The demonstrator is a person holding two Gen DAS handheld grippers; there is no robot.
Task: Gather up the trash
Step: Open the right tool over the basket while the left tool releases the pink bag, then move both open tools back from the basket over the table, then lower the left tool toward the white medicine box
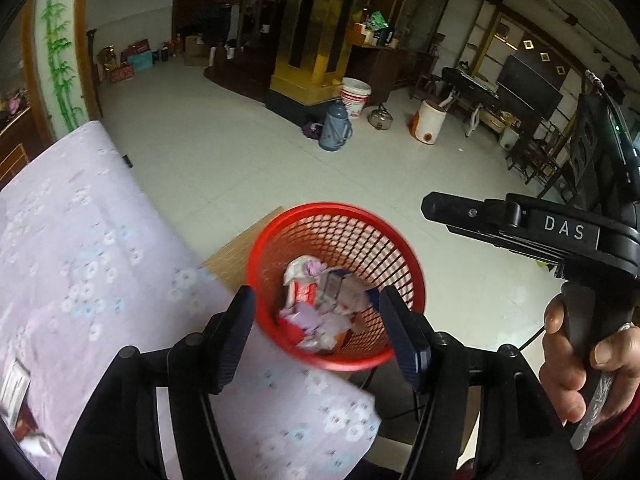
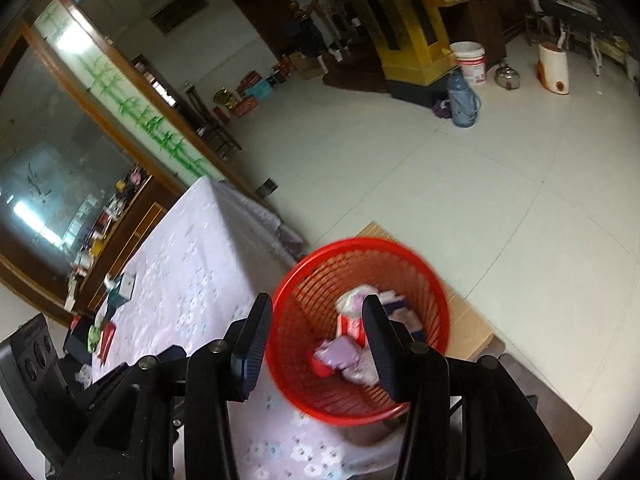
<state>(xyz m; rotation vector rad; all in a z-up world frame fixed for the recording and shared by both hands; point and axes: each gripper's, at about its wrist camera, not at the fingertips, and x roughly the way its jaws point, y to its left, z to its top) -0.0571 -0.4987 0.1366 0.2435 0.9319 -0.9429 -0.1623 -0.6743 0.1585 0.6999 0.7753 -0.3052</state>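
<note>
A red mesh basket (image 1: 340, 216) stands just off the table's corner, holding several crumpled wrappers and packets (image 1: 320, 304). My left gripper (image 1: 316, 320) hovers above it, open, with nothing between its fingers. The right wrist view shows the same basket (image 2: 312, 396) and its trash (image 2: 344, 356) below my right gripper (image 2: 316, 328), which is also open and empty. The right gripper's black body (image 1: 532, 232), held by a hand (image 1: 576, 364), appears at the right of the left wrist view.
A table under a lilac flowered cloth (image 1: 80, 248) lies to the left, with small boxes and packets near its far end (image 2: 116, 304). A wooden board (image 2: 468, 320) sits under the basket. Beyond it, pale tiled floor (image 1: 224, 160) reaches a blue thermos (image 1: 335, 126), a bucket and a kettle.
</note>
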